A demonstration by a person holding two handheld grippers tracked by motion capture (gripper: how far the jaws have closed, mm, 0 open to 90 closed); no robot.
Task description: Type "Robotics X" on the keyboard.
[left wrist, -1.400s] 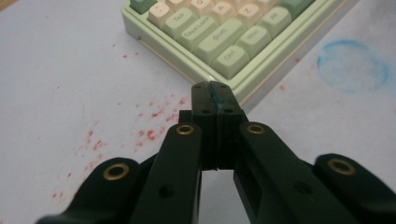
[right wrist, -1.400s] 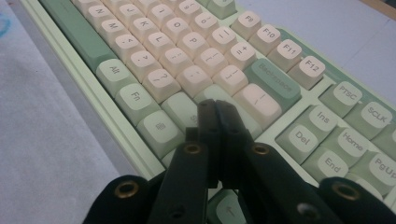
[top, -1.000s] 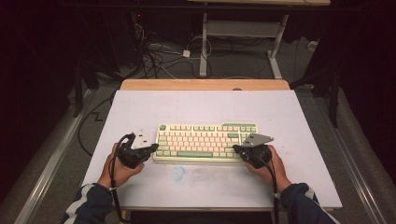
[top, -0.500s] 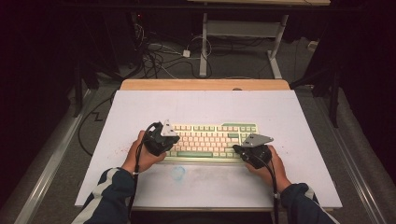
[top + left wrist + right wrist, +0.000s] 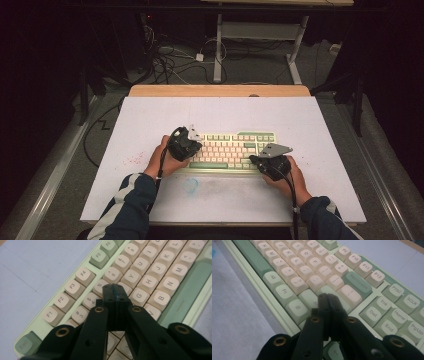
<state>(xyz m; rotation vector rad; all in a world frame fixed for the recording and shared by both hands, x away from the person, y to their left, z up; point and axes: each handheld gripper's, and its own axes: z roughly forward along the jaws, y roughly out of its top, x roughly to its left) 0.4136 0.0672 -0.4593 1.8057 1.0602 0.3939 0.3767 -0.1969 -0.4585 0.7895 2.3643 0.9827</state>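
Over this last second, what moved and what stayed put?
The left gripper swung in from beside the cream-and-green keyboard to over its left-hand keys, jaws shut and holding nothing. The right gripper stayed over the keyboard's right end, also shut; the keyboard has not shifted.

Your keyboard (image 5: 231,151) has a pale green case, cream letter keys (image 5: 140,280) with dark legends and sage green modifiers. Just past your left gripper (image 5: 115,288), whose jaws are black with brass-coloured rivets, the space bar (image 5: 186,290) is sage green. Ahead of your right gripper (image 5: 327,298), also black, the backspace key (image 5: 357,284) is darker green. The mat (image 5: 150,120) beneath is white, with a faint blue smudge (image 5: 190,185) and red specks (image 5: 132,161). Your sleeves (image 5: 131,200) are navy with a white stripe.
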